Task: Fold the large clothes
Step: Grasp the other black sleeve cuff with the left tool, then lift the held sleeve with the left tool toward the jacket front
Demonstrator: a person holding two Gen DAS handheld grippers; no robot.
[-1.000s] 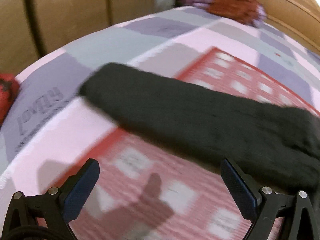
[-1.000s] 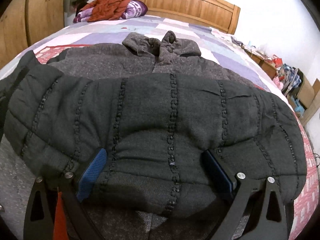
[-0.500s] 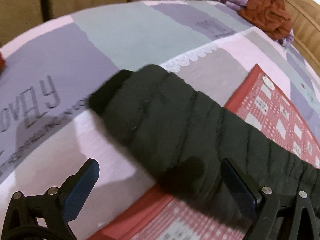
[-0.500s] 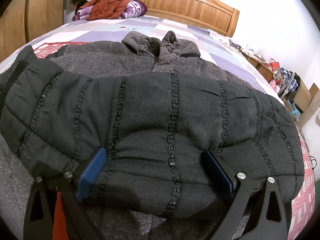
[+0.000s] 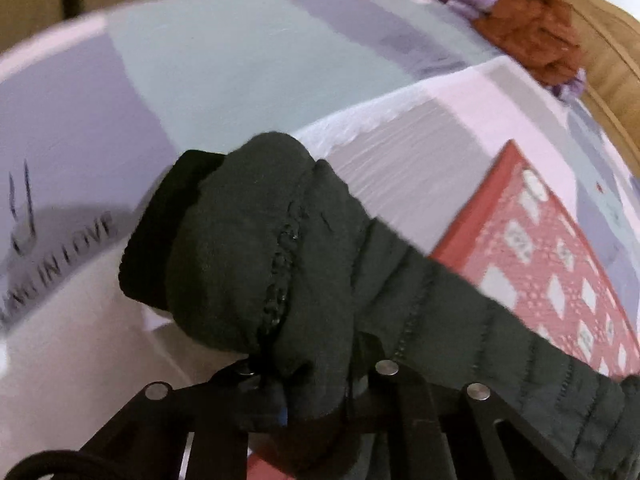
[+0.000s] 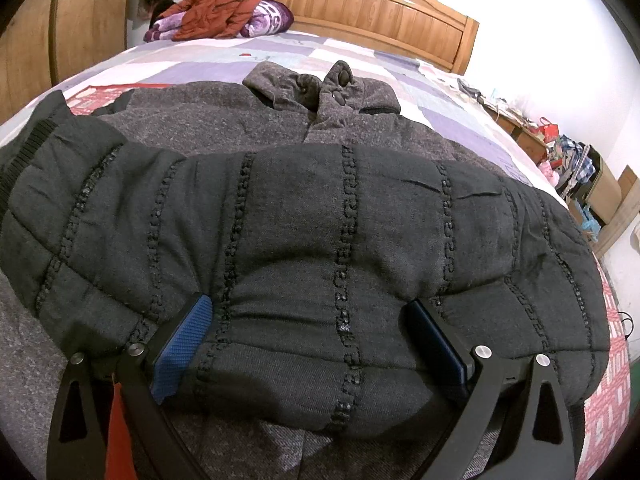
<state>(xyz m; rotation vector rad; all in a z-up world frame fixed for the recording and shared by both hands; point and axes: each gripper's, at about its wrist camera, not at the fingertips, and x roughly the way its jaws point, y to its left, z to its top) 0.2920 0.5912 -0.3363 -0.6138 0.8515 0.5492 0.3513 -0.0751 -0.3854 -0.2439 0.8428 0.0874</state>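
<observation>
A dark grey quilted jacket (image 6: 320,128) lies on the bed, collar toward the headboard. One quilted sleeve (image 6: 304,236) is folded across its body. My right gripper (image 6: 312,336) rests on that sleeve with its jaws wide apart, the padding bulging between the blue pads (image 6: 182,344). In the left wrist view the other sleeve (image 5: 256,256) with its ribbed cuff (image 5: 160,232) is bunched and lifted off the bedspread. My left gripper (image 5: 312,392) is shut on it, its fingertips hidden by the fabric.
The patchwork bedspread (image 5: 224,80) in pink, lilac and grey covers the bed, with a red checked patch (image 5: 552,248). A pile of rust and purple clothes (image 6: 224,12) lies by the wooden headboard (image 6: 360,0). Wardrobe doors (image 6: 72,24) stand at left; clutter (image 6: 572,160) sits right.
My left gripper moved in on the sleeve near the cuff and closed on it, bunching and lifting the fabric. My right gripper stayed still on the folded sleeve.
</observation>
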